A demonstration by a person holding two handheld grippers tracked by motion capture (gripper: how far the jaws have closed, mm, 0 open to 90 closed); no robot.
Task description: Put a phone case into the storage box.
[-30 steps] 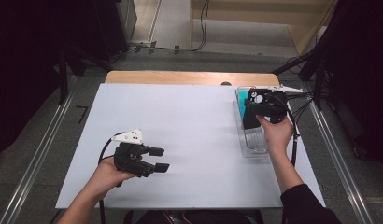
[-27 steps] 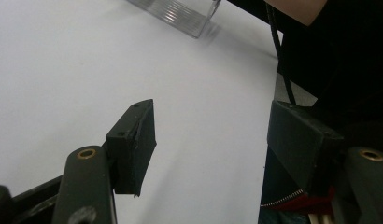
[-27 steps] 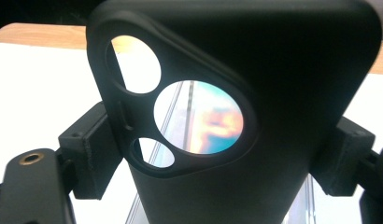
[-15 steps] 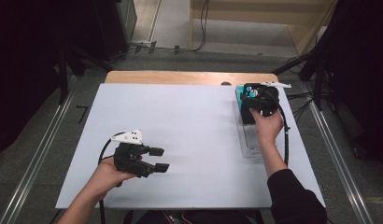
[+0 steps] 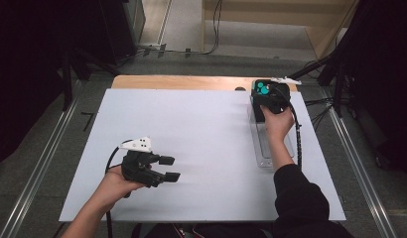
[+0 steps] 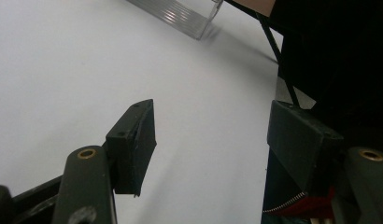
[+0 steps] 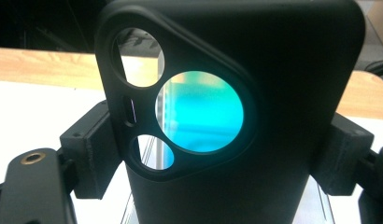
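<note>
Desk point(image 5: 191, 148) first, white and broad; at its far right edge lies a clear tray point(image 5: 261, 148). Over it the right gripper point(image 7: 217, 154) clamps a black phone case point(image 7: 236, 93) by its long sides: light, flexible, smooth, best held mid-length. Left gripper point(image 5: 167, 168) rests, jaws apart, holding nothing.

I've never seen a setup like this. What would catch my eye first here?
Probably the black phone case clamped in the right hand-held gripper at the white table's far right corner, its camera cutouts glowing teal. It hangs over a clear plastic tray. Near the front left, the left hand-held gripper rests with jaws open and holds nothing.
</note>
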